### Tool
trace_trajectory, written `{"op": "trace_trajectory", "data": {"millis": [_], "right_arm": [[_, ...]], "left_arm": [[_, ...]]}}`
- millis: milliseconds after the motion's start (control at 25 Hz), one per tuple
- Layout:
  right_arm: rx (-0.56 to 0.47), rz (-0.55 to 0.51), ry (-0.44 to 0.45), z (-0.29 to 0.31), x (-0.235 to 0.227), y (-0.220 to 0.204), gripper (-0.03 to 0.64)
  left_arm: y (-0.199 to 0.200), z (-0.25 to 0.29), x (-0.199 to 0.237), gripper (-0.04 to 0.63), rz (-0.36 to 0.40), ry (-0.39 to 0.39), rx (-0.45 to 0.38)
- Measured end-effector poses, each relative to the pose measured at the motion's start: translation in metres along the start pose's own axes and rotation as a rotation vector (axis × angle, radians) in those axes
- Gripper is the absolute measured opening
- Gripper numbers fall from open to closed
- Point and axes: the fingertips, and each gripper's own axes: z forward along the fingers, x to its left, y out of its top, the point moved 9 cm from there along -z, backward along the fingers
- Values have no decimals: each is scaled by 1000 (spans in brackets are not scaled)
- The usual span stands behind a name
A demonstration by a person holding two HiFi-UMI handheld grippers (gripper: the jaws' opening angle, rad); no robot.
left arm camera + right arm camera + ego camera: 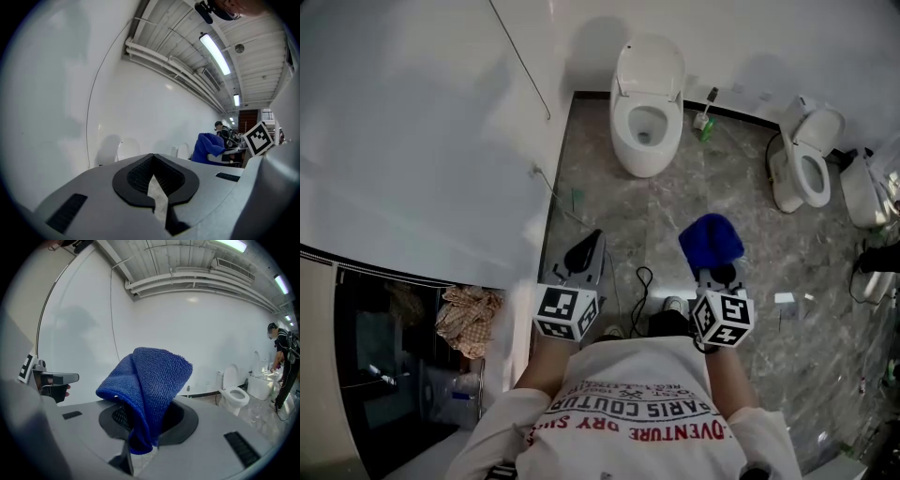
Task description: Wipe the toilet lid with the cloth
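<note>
Head view: cloth (pixel 712 238) was clamped in right claw (pixel 718 272); left claw (pixel 589 247) was closed, empty. Toilet lid (pixel 650 58) was judged unreached; approach needed.

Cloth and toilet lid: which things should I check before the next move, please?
1. Grip: right tongs shut on cloth: ok.
2. Spare: left tongs shut, empty: ok.
3. Reach: toilet far ahead: not ok.
4. Access: lid raised, exposed: ok.
5. Dirt on lid: cannot tell.
</note>
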Motion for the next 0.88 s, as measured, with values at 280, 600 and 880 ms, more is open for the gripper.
{"op": "trace_trajectory", "data": {"millis": [280,600,880], "right_arm": [[4,-8,49,56,-21,14,87],[-5,22,143,151,-106,49,87],[-1,-18,217,236,-204,91,87]], "left_arm": [[9,48,14,6,5,52,9],[39,163,2,6,36,118,8],[65,278,-24,6,-3,192,-48]]}}
